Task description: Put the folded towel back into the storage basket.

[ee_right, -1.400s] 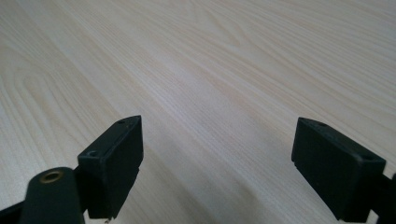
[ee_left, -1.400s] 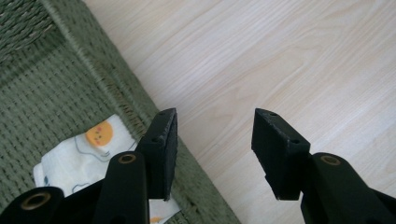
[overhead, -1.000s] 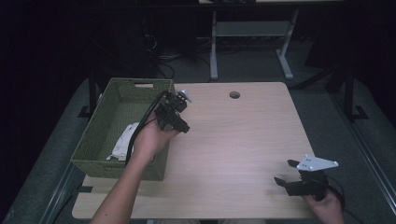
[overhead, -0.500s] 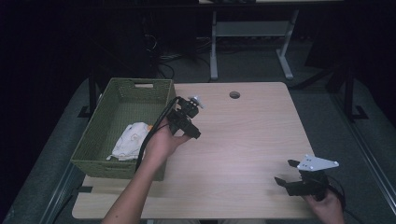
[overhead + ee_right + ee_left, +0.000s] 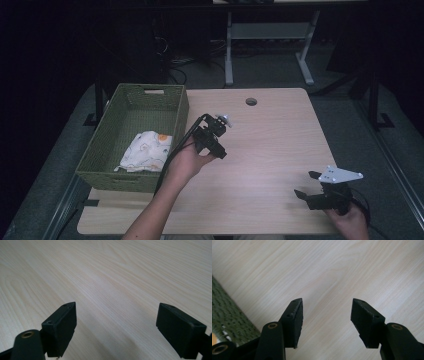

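Observation:
A green woven basket (image 5: 105, 150) stands at the table's left, with a white patterned cloth (image 5: 145, 150) lying folded inside it. My left gripper (image 5: 220, 152) hovers over the bare table just right of the basket, open, nothing between its jaws; in the left gripper view (image 5: 325, 315) the basket wall (image 5: 229, 317) shows at the lower left. My right gripper (image 5: 306, 186) rests near the front right corner of the table, open and empty, with plain wood ahead of its jaws in the right gripper view (image 5: 116, 322).
The light wooden table (image 5: 270, 145) has a round cable hole (image 5: 251, 101) near its far edge. Beyond it a white desk frame (image 5: 270, 35) and cables (image 5: 170, 60) stand on the dark floor.
My left gripper has moved right, from above the basket's edge out over the table. The cloth now lies uncovered in the basket. The right gripper has stayed put.

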`<state>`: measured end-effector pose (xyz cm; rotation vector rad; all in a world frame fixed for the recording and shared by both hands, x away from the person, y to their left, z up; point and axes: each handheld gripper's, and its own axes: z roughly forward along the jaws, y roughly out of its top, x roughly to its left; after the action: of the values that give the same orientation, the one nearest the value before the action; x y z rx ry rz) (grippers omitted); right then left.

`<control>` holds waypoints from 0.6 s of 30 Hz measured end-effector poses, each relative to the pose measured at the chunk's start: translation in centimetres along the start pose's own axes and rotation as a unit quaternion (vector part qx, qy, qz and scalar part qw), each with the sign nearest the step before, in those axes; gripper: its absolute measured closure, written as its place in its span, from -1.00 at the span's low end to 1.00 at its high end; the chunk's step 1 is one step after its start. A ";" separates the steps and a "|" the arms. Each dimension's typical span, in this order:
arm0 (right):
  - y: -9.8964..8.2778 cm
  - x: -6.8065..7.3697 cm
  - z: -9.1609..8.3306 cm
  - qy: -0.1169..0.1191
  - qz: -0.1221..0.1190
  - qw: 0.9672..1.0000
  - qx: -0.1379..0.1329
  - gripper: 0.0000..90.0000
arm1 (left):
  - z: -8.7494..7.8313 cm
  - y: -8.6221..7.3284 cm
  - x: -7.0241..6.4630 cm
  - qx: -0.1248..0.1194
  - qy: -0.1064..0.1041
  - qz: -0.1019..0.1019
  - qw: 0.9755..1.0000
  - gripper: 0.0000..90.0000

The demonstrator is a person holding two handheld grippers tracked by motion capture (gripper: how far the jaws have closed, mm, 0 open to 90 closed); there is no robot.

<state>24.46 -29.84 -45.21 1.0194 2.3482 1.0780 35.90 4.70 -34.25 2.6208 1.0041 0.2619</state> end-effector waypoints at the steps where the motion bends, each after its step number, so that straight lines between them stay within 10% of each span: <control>1: 0.0 0.0 0.0 0.000 0.000 1.000 0.000 -0.64 | 0.1 0.0 -0.1 0.001 0.001 0.002 1.000 -0.03; 18: 0.0 0.0 0.0 0.001 0.000 1.000 -0.001 -0.64 | 2.4 0.4 -2.2 0.009 -0.013 0.008 1.000 -0.05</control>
<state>24.43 -29.84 -45.18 1.0179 2.3485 1.0797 35.22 2.40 -36.49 2.6426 0.9815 0.2239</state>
